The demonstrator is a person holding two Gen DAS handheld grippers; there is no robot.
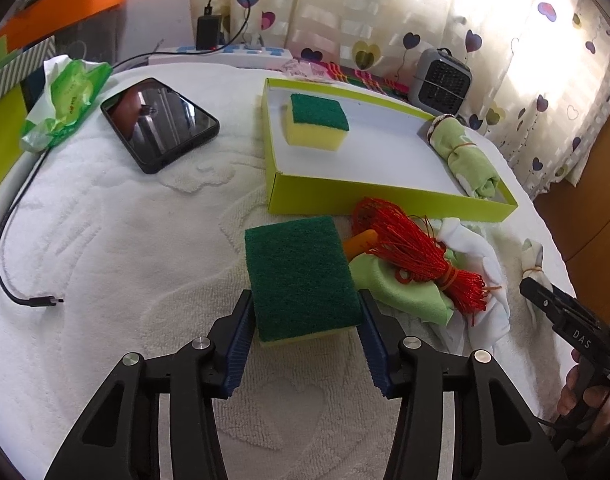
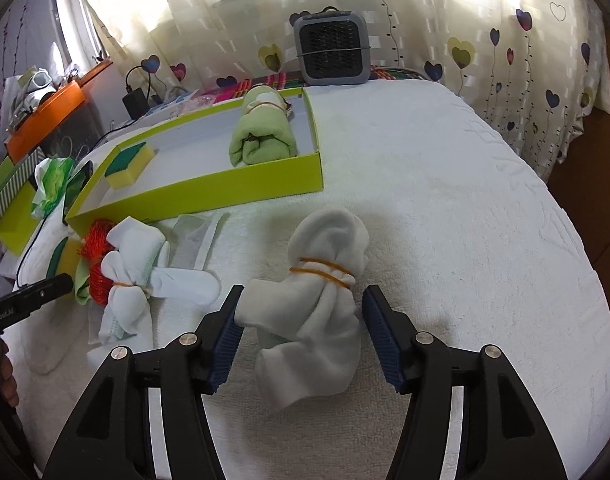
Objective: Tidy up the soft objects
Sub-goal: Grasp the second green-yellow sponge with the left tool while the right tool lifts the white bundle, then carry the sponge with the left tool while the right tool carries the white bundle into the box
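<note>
white towel (image 1: pixel 125 208): sponge (image 1: pixel 301 280) between left gripper (image 1: pixel 305 320) pads, touching, gripped.

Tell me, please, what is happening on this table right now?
A person with a gripper in each hand is sorting soft items into a green tray, which already holds a sponge and a rolled green cloth. The left gripper straddles a second sponge; the right gripper brackets a white banded cloth bundle, not gripped.

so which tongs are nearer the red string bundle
Left. The left tongs straddle the sponge right beside the red string bundle; the right tongs sit farther off, around the white banded cloth bundle.
</note>
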